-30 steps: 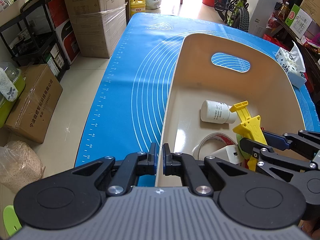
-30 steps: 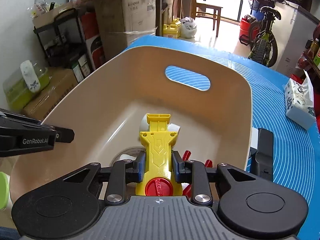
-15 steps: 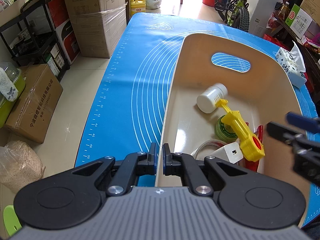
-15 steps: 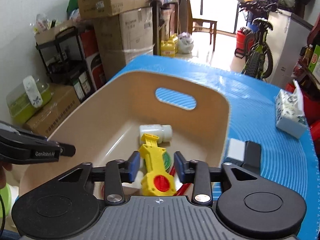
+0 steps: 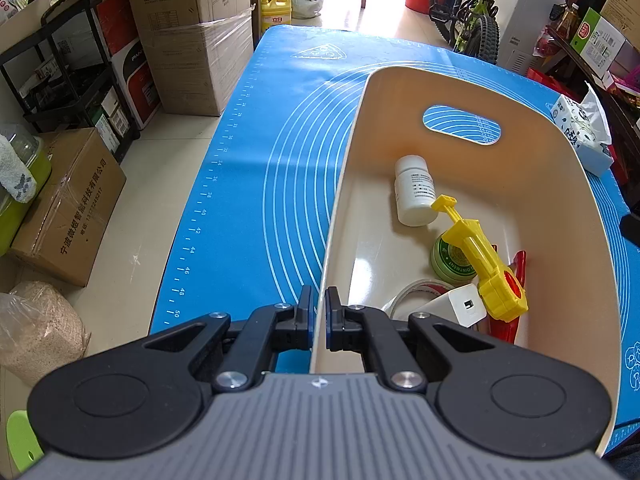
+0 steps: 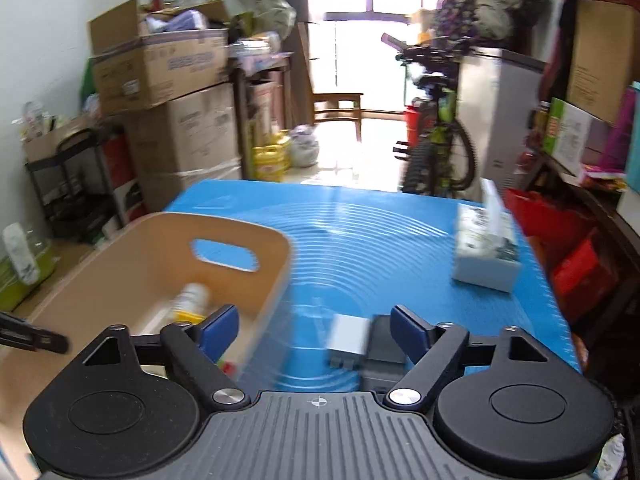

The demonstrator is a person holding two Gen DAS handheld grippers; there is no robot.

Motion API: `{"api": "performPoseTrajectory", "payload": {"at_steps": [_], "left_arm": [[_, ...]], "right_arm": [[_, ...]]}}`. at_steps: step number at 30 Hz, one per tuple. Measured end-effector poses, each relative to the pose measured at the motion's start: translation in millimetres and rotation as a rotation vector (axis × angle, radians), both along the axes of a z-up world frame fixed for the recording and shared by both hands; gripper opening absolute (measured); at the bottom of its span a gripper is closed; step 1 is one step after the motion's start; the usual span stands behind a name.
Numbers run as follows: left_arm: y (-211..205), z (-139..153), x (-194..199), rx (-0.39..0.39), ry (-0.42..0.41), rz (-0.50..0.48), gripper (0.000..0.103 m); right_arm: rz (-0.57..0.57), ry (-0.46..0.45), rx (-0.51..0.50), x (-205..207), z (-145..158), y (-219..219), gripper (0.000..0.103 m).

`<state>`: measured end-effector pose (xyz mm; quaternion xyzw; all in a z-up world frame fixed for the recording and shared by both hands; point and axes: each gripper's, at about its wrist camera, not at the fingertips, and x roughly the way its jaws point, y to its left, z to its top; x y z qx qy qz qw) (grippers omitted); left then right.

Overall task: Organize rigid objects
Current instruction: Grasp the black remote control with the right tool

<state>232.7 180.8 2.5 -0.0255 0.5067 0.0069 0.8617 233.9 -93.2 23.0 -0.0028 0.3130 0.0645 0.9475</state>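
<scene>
- Our left claw (image 5: 318,316) pinches the bin (image 5: 592,216) wall; hold it steady.
- Our right claw (image 6: 314,330), wide open and empty, should straddle the grey block (image 6: 348,340) at one o'clock squarely.

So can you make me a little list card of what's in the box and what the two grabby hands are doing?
container: beige bin on the blue mat
in the bin: white bottle, yellow tool, green tin, white charger, tape roll, something red
left gripper: shut on the bin's near wall
right gripper: open, empty, above the mat beside the bin
below right gripper: grey block and black block, blurred
also on mat: tissue box
</scene>
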Motion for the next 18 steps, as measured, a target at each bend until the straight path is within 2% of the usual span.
{"api": "performPoseTrajectory", "payload": {"at_steps": [8,18], "left_arm": [[0,0,0,0.004,0.0,0.0,0.007],[0,0,0,0.008,0.001,0.001,0.007]], "right_arm": [[-0.098,0.095,-0.021,14,-54,-30,0.093],[-0.172,0.168,0.074,30,-88,-32,0.093]]}}
